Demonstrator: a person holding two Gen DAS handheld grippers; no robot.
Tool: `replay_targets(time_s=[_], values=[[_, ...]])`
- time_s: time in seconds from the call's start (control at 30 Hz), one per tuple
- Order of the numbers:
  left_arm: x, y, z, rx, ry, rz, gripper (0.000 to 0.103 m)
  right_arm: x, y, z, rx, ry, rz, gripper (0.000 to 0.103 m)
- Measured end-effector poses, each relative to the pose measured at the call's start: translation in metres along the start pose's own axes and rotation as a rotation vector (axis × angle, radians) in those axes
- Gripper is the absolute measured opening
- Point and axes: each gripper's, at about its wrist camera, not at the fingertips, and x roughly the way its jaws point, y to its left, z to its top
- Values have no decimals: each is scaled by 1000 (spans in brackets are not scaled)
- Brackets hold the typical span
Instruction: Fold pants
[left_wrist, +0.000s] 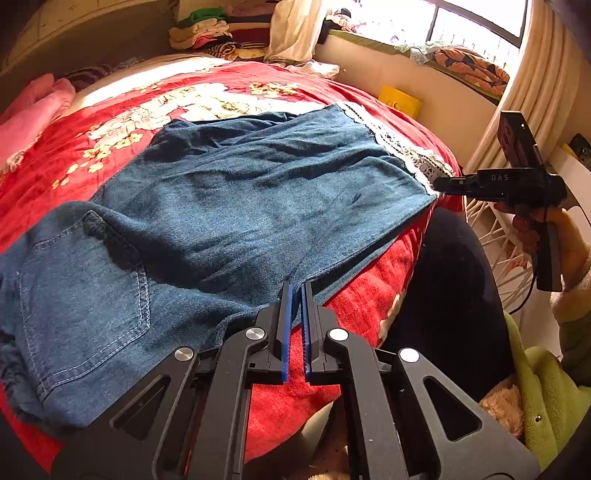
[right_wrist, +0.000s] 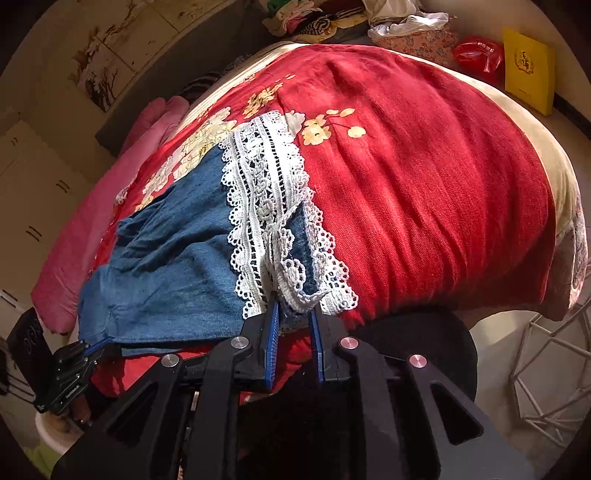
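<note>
Pinching the pants (left_wrist: 229, 192), both tongs close: left (left_wrist: 297, 291) mid-edge, right (right_wrist: 293, 314) on lace hem (right_wrist: 266, 192).

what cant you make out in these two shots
- Waistband of the jeans: left wrist view, cut off by the left edge.
- Far leg under the top layer: both views, covered by denim.
- Hem corner inside the right tool: right wrist view, bunched lace hides it.
- Left tool grip: the edge runs between its fingers, contact hidden.
- Bed front edge: blocked by both tools.
</note>
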Motion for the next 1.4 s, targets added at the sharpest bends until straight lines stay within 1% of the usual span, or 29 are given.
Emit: replay_targets(time_s=[0.03, 0.1, 0.13, 0.2, 0.23, 0.27, 0.33, 0.37, 0.43, 0.47, 0.5, 0.53, 0.57, 0.6, 0.63, 0.67, 0.73, 0.8, 0.83, 0.87, 0.97, 1.07, 1.13, 1.2, 1.27, 1.33, 1.4], values=[[0, -2, -1, 7, 3, 2, 0, -6, 1, 0, -10, -13, -21, 31], [1, -3, -2, 6, 9, 6, 1, -22, 4, 1, -40, -67, -86, 39], [1, -4, -3, 6, 11, 5, 1, -30, 4, 3, -50, -89, -116, 39], [1, -5, -4, 8, 14, 8, 1, -43, 11, 4, -85, -143, -186, 43], [2, -6, -5, 11, 17, 4, 1, -48, 17, 3, -107, -163, -177, 44], [3, -8, -6, 15, 21, -2, 1, -49, 24, 3, -124, -169, -143, 44], [6, -13, -8, 27, 35, -3, 1, -42, 40, 2, -168, -152, -67, 46], [8, -16, -10, 33, 47, 1, 1, -35, 48, 1, -190, -140, -50, 46], [13, -18, -14, 37, 67, 2, 1, -17, 59, 2, -226, -109, -31, 49], [15, -19, -15, 36, 74, 1, 1, -5, 59, 3, -230, -80, -40, 50], [18, -18, -17, 33, 82, 2, 1, 11, 57, 2, -221, -37, -76, 51], [19, -18, -18, 30, 88, 6, 4, 26, 52, -1, -207, 15, -105, 51], [17, -19, -18, 28, 86, 3, 11, 35, 48, -5, -204, 32, -99, 51], [13, -19, -16, 22, 79, -17, 14, 35, 48, -10, -217, 12, -99, 51], [6, -20, -14, 15, 64, -44, 20, 33, 50, -13, -241, 2, -104, 53], [-1, -20, -10, 10, 44, -65, 26, 30, 52, -14, -258, 5, -98, 55], [-19, -17, 1, -4, -6, -84, 34, 21, 50, -12, -234, 5, -51, 57], [-34, -8, 17, -21, -61, -58, 43, 7, 45, -7, -183, -25, 25, 57], [-38, -2, 25, -23, -82, -34, 50, 0, 42, -3, -159, -44, 54, 58], [-41, 5, 34, -23, -101, -4, 54, -5, 39, 2, -144, -60, 67, 59], [-38, 28, 63, -9, -114, 89, 58, -14, 33, 21, -125, -98, 73, 62], [-25, 50, 91, -7, -108, 124, 60, -14, 25, 45, -102, -127, 87, 64], [-11, 63, 103, -13, -80, 147, 61, -8, 20, 65, -95, -139, 94, 68], [7, 74, 111, -16, -43, 161, 62, 4, 16, 85, -92, -124, 90, 68], [24, 83, 117, -8, -7, 160, 62, 19, 11, 104, -88, -99, 96, 68], [40, 86, 120, 28, 20, 165, 62, 34, 10, 121, -93, -72, 90, 68], [54, 89, 122, 65, 52, 189, 62, 49, 10, 133, -106, -57, 119, 68]])
